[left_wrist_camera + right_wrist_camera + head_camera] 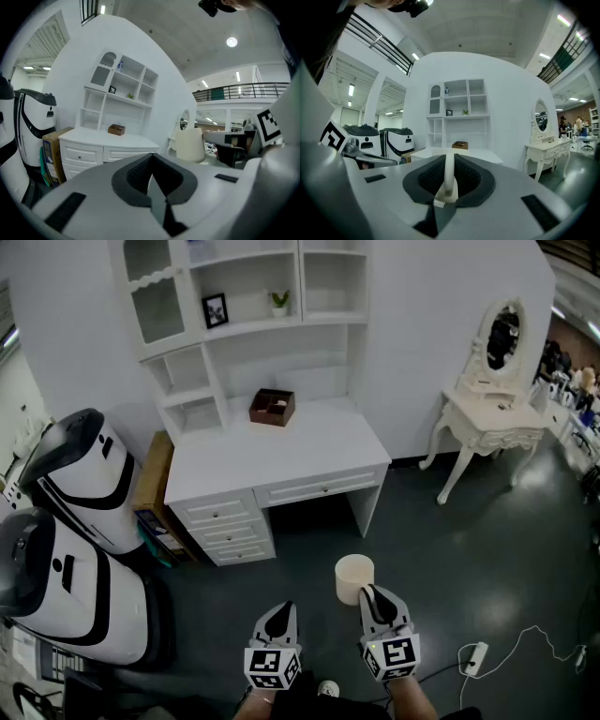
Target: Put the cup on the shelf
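Currently the right gripper (371, 594) pinches the cream cup (353, 576) by its thin wall, just ahead of its jaws, shelf (246, 326) well beyond, left gripper (284, 608) closed and empty alongside; that edge grip could let it slip.

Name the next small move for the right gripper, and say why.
Probably carry the cup forward toward the white desk, grip unchanged. The right gripper pinches the cup's wall, yet the cup hangs over the floor, well short of the shelves.
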The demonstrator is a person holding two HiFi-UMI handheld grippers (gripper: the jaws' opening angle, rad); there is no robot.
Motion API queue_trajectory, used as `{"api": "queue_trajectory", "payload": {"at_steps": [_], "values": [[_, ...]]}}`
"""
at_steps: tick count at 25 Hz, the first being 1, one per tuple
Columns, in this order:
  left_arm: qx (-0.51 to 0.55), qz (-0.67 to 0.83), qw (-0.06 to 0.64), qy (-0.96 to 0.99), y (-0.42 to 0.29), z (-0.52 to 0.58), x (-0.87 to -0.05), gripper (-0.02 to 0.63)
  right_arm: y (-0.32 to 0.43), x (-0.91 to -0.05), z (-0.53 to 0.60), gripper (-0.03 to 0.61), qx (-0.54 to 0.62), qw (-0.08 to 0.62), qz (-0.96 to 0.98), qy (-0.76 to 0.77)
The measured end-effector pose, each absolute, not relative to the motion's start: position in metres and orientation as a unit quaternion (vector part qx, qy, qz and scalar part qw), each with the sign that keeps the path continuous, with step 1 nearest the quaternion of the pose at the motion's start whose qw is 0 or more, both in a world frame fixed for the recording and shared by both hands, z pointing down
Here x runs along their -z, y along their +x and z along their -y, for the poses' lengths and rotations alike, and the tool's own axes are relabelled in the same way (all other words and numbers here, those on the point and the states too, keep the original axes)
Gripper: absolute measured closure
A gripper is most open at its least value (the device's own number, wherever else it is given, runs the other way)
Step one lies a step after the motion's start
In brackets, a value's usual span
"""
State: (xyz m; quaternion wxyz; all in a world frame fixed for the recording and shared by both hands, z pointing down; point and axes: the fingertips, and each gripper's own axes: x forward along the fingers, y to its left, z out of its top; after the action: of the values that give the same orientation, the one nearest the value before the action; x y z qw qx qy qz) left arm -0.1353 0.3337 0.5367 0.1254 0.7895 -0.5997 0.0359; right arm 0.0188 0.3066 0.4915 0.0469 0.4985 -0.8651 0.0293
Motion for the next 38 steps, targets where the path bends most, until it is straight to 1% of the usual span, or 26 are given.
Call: {"api": "queue_trajectory", "payload": {"at_steps": [4,11,19,20,21,25,27,32,38], "values": [[-0.043,0.595,0.116,0.794,-0.125,-0.361,-0.530,0.611,0.024,-0.498,-0.339,0.522,-0.035,0.052,0.864,0.500],[-0.041,0.596,0.111,0.794,-0.136,-0.387,-0.529,0.611,0.012,-0.493,-0.364,0.522,-0.025,0.050,0.866,0.496],[-0.005,0.592,0.116,0.798,-0.153,-0.396,-0.522,0.607,0.005,-0.487,-0.378,0.518,-0.025,0.035,0.861,0.507],[-0.002,0.589,0.118,0.800,-0.156,-0.397,-0.521,0.595,0.005,-0.487,-0.379,0.518,-0.024,0.033,0.859,0.510],[0.001,0.586,0.120,0.801,-0.158,-0.397,-0.522,0.567,0.004,-0.486,-0.380,0.518,-0.023,0.032,0.857,0.513],[0.003,0.580,0.120,0.806,-0.166,-0.399,-0.525,0.391,0.002,-0.485,-0.383,0.518,-0.015,0.032,0.853,0.521],[-0.002,0.571,0.113,0.813,-0.167,-0.401,-0.524,0.337,0.002,-0.486,-0.385,0.518,-0.016,0.030,0.849,0.528],[-0.020,0.544,0.100,0.833,-0.172,-0.402,-0.529,0.278,-0.009,-0.491,-0.387,0.518,-0.014,0.027,0.839,0.543],[-0.021,0.521,0.099,0.848,-0.181,-0.405,-0.533,0.268,-0.022,-0.499,-0.395,0.518,-0.019,0.024,0.830,0.556]]}}
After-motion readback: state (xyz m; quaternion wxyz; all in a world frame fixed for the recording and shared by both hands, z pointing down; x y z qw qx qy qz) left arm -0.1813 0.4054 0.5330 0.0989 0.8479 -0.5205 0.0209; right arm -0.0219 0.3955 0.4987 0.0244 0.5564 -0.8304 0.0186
